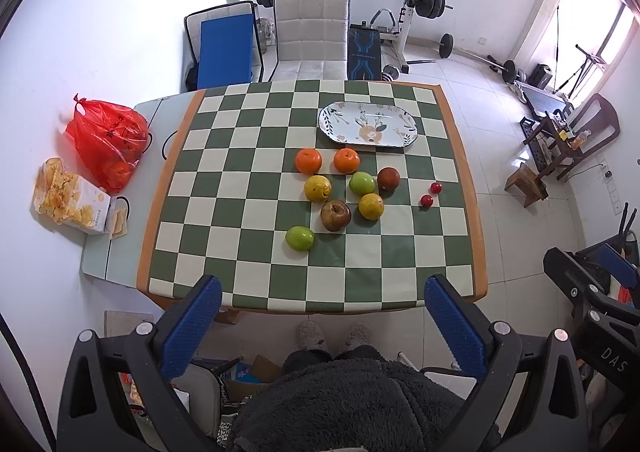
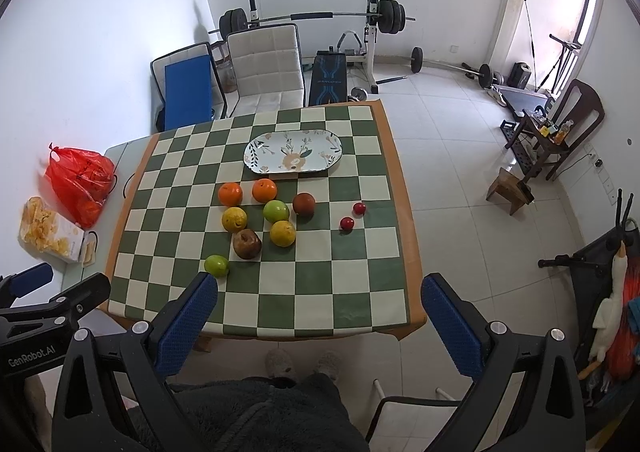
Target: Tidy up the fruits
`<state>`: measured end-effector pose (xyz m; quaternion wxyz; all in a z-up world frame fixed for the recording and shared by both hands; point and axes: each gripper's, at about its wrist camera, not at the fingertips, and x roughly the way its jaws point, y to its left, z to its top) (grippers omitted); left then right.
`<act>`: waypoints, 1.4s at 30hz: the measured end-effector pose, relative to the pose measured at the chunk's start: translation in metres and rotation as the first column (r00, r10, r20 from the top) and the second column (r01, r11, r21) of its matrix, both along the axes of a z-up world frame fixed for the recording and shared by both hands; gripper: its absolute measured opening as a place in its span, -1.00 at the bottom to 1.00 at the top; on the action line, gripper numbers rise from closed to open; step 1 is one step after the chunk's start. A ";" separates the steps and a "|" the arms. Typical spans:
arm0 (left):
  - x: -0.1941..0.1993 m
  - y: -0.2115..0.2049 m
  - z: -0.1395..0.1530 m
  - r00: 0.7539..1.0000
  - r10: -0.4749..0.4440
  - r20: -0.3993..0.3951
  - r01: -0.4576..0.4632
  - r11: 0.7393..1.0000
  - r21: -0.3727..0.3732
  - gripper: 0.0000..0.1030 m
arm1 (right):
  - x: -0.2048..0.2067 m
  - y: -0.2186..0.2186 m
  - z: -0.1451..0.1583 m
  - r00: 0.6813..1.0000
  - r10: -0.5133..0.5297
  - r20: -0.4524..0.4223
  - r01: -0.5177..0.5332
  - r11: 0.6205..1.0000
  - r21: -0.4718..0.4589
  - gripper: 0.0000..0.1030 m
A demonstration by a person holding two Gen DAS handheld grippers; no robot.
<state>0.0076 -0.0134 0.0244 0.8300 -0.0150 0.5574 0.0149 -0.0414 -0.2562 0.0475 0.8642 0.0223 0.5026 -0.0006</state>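
Note:
Several fruits lie loose on the green-and-cream checkered table (image 1: 256, 272) (image 2: 360, 292): two oranges (image 1: 308, 160) (image 2: 230, 193), two yellow citrus (image 1: 317, 188) (image 2: 234, 219), two green apples (image 1: 299, 238) (image 2: 216, 265), a brown pear (image 1: 335, 215) (image 2: 247, 244), a dark red fruit (image 1: 388, 178) (image 2: 304, 204) and two small red fruits (image 1: 426, 200) (image 2: 347, 223). An oval floral plate (image 1: 368, 124) (image 2: 294, 152) lies bare behind them. My left gripper (image 1: 322, 316) and right gripper (image 2: 320, 316) are open and empty, held high above the table's near edge.
A red plastic bag (image 1: 106, 140) (image 2: 78, 182) and a box of chips (image 1: 72, 198) (image 2: 52, 232) sit on the grey side surface at left. A cream chair (image 1: 310, 36) and a weight bench stand behind the table. My slippers and a chair frame are below.

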 end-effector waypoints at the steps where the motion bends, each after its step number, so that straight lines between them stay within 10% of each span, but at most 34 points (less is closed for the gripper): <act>1: 0.000 -0.001 0.001 1.000 0.001 0.000 -0.001 1.000 0.000 1.00 | 0.000 -0.001 0.002 1.000 0.000 0.000 0.000 1.000 0.000 1.00; 27: 0.000 -0.002 0.004 1.000 0.001 0.007 -0.001 1.000 -0.004 1.00 | 0.005 -0.004 0.013 1.000 -0.002 0.005 0.002 1.000 0.001 1.00; 34: 0.032 0.006 -0.008 0.989 0.072 0.127 -0.084 0.993 0.089 1.00 | 0.022 -0.014 0.014 0.999 -0.027 0.024 0.026 0.999 0.023 1.00; 42: 0.101 0.030 -0.073 0.974 0.194 0.115 -0.220 0.929 0.296 1.00 | 0.095 -0.018 -0.091 0.997 -0.004 -0.075 0.017 0.986 0.163 1.00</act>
